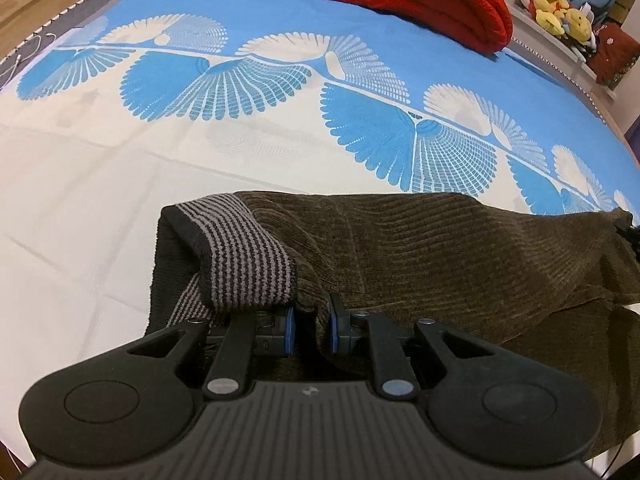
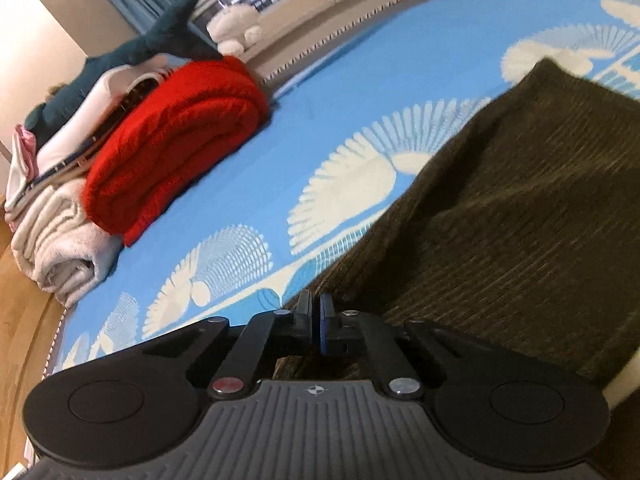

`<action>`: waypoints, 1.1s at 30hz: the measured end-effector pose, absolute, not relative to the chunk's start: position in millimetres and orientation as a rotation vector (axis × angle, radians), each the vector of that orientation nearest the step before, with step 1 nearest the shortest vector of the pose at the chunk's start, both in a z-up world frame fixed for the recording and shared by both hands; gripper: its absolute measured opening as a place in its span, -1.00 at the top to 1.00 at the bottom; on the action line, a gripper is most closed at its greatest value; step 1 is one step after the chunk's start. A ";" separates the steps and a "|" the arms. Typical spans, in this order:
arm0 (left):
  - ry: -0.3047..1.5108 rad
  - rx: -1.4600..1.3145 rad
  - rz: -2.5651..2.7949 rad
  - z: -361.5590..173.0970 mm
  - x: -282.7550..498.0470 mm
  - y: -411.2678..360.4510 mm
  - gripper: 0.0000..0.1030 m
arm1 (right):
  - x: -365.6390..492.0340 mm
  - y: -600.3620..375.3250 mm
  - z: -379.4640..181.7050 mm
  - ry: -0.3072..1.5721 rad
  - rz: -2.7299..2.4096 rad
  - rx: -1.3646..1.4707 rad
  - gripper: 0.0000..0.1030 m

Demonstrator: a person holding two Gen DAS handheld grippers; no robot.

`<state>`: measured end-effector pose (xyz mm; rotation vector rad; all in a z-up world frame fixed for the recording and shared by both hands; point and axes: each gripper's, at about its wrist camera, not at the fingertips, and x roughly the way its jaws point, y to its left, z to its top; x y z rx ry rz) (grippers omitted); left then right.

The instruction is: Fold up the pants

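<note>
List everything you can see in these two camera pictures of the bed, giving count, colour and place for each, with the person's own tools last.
Pants: one pair, dark brown ribbed, striped grey-and-black cuff, lying on the bedspread nearest the cameras.
Bedspread: one, blue and cream with fan patterns, covering the bed.
Red blanket: one, folded, at the far end of the bed.
Pale blanket: one, whitish, folded, beside the red one.
Soft toys: several, mostly yellow, on a shelf past the bed.
Shark toy: one, dark teal, behind the blankets.
Left gripper: black, blue pads, closed on pants fabric.
Right gripper: black, shut, at the pants' edge.
</note>
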<state>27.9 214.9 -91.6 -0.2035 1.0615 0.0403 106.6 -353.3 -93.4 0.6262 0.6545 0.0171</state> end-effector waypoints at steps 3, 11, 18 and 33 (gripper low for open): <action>1.030 -0.203 0.039 -82.4 21.1 217.6 0.68 | 84.6 -355.0 -65.6 0.620 0.035 0.595 0.97; 0.943 -0.260 0.024 -65.3 -20.9 249.6 0.74 | -50.1 -359.4 12.8 0.521 0.013 0.496 1.00; 1.016 -0.247 0.028 -75.9 -34.9 259.4 0.88 | -129.1 -369.6 1.2 0.698 -0.049 0.415 0.94; 1.179 -0.482 0.054 -107.5 -2.1 261.9 0.08 | -55.9 -411.5 -40.3 0.692 -0.122 0.598 0.51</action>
